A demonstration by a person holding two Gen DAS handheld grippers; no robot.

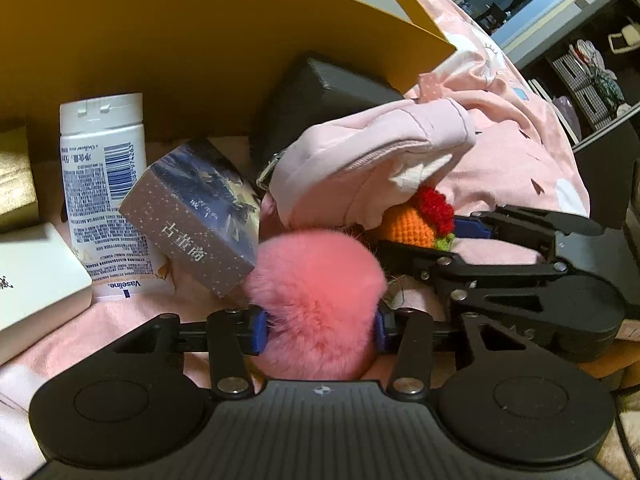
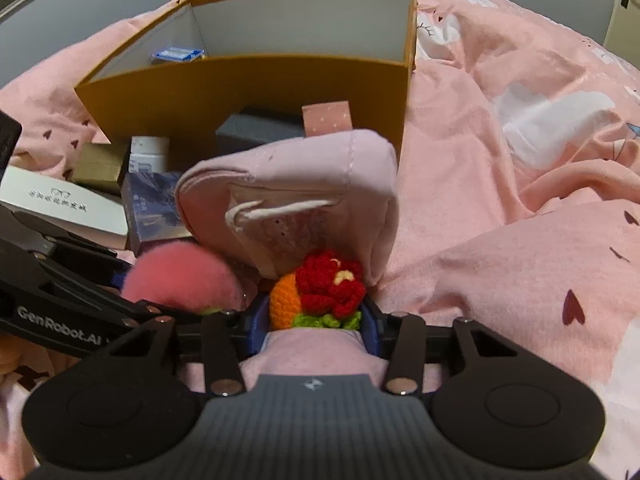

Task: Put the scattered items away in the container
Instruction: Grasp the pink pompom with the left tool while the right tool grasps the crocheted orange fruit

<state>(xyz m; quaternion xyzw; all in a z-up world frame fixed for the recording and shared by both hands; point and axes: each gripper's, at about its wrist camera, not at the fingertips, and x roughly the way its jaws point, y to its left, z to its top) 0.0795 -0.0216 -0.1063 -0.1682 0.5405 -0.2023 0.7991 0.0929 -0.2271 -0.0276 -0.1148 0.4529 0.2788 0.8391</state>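
Observation:
My left gripper (image 1: 319, 330) is shut on a fluffy pink pompom (image 1: 316, 300), which also shows in the right wrist view (image 2: 180, 280). My right gripper (image 2: 316, 326) is shut on a crocheted orange ball with a red flower (image 2: 320, 296), seen from the left wrist too (image 1: 420, 220). A pale pink zip pouch (image 2: 292, 200) lies just beyond both, against the orange box (image 2: 240, 88), the container, which stands on the pink bedding. A blue card packet (image 2: 176, 54) lies inside the box.
In front of the box lie a Vaseline bottle (image 1: 104, 192), a starry printed box (image 1: 196, 216), a dark grey box (image 1: 320, 96), a gold box (image 1: 16, 176), a white glasses case (image 2: 60, 204) and a small pink box (image 2: 326, 118). Pink bedding (image 2: 520, 200) spreads to the right.

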